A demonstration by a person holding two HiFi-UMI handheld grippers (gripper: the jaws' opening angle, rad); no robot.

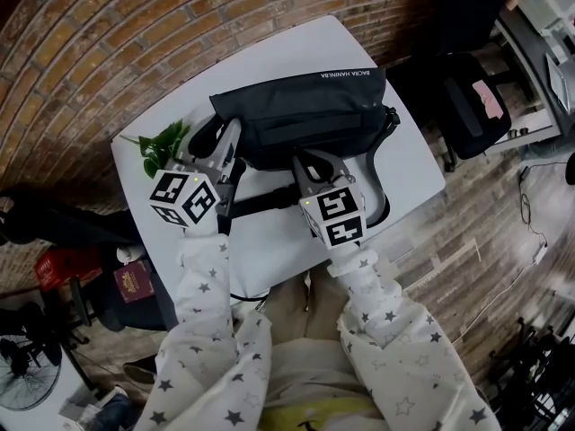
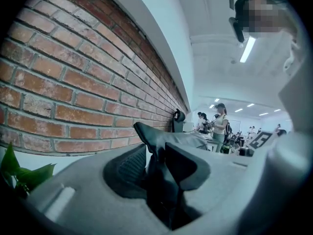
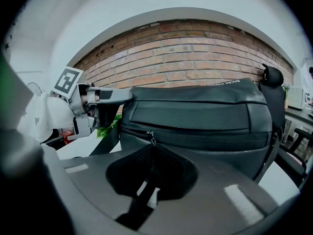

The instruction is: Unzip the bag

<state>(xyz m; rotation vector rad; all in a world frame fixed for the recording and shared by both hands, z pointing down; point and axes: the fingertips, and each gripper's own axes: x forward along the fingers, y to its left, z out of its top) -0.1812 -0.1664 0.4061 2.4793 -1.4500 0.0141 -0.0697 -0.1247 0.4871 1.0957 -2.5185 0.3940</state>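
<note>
A black bag (image 1: 314, 115) lies on the white table (image 1: 269, 241), its zipper (image 3: 210, 142) running along the front face. My left gripper (image 1: 232, 144) is at the bag's left end, shut on a fold of the black fabric (image 2: 157, 146) that stands up between its pads. My right gripper (image 1: 302, 165) is at the front of the bag, left of its middle. In the right gripper view its jaws (image 3: 152, 150) are shut on the small metal zipper pull (image 3: 152, 139), which hangs from the slider. The left gripper (image 3: 122, 96) also shows there, at the bag's top left corner.
A green plant (image 1: 162, 146) stands at the table's left edge beside the left gripper. The bag's black strap (image 1: 260, 203) lies across the table in front of the bag. A brick wall (image 3: 195, 58) runs behind. A black office chair (image 1: 467, 97) is to the right.
</note>
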